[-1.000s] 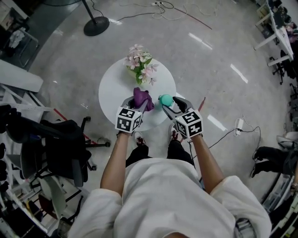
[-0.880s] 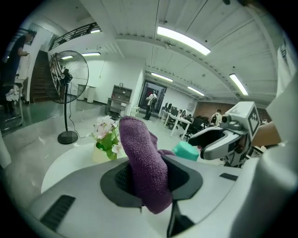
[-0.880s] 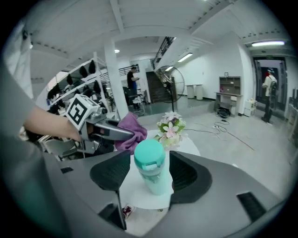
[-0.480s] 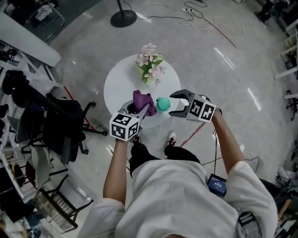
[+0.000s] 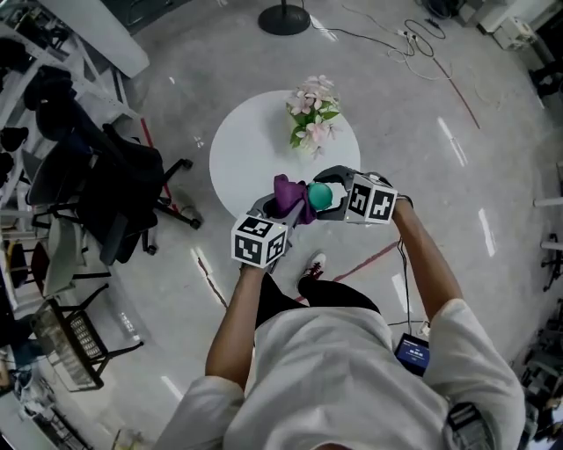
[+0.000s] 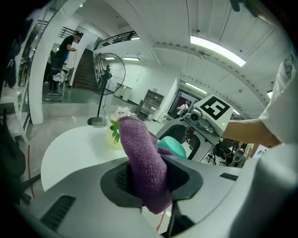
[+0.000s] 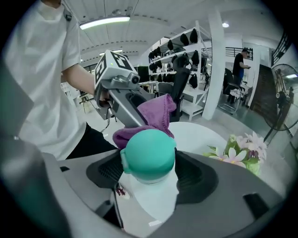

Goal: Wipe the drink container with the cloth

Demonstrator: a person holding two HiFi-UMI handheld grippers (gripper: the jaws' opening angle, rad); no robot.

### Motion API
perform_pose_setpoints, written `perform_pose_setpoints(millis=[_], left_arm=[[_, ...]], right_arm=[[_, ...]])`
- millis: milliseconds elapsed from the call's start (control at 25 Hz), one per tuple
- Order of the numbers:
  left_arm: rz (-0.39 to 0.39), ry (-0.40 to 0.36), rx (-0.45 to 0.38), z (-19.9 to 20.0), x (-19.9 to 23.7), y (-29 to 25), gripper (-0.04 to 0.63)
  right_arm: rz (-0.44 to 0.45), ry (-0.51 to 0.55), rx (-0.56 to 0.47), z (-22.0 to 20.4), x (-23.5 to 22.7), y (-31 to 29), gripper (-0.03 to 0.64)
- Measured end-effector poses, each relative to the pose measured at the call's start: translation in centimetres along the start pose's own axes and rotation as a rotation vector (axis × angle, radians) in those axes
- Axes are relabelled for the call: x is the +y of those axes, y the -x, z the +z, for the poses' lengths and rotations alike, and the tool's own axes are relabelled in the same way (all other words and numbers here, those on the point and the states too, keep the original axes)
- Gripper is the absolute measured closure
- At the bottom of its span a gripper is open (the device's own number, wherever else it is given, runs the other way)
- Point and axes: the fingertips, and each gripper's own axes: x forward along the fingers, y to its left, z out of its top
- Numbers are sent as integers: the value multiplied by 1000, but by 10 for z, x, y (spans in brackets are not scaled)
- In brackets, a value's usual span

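- Drink container (image 7: 149,160), white with a teal cap, is held off the desk above its near edge, between the pads of the right gripper (image 7: 149,176). Those jaws have just been opening wider, yet both pads touch the cap's sides.
- Left gripper (image 6: 151,181), just left of it, pinches a purple cloth (image 6: 142,151) that stands up out of its jaws. The cloth's free end lies against the drink container's cap.
- Round white desk (image 5: 251,149) lies beyond and below both grippers.
- Pink and white flowers (image 5: 314,110) stand at the desk's far right.
- Black office chair (image 5: 123,189) sits on the floor left of the desk, and a round black stand base (image 5: 283,18) rests on the floor farther off.
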Motion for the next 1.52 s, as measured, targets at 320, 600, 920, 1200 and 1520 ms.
perform_pose_setpoints(millis=[320,600,920,1200,1520], left_arm=[[-9,-60,70,-20,14,-17,466],[-86,-131,156,-43,37,-45,466],[-198,-245,295,-82,62,-87,465],[-247,-364,405,-115,83,-113,465],[-295,-383,425,-114,85,-99,462]], right_arm=[[-170,-220,-112,6,-1,0,278],[-302,-335,-111,3,-7,-3,281],[-539,-520,-114,-1,-12,-6,296],[-756,-686,-193,2,-15,-9,301],[-915,-800,-222,-1,-8,-6,301]])
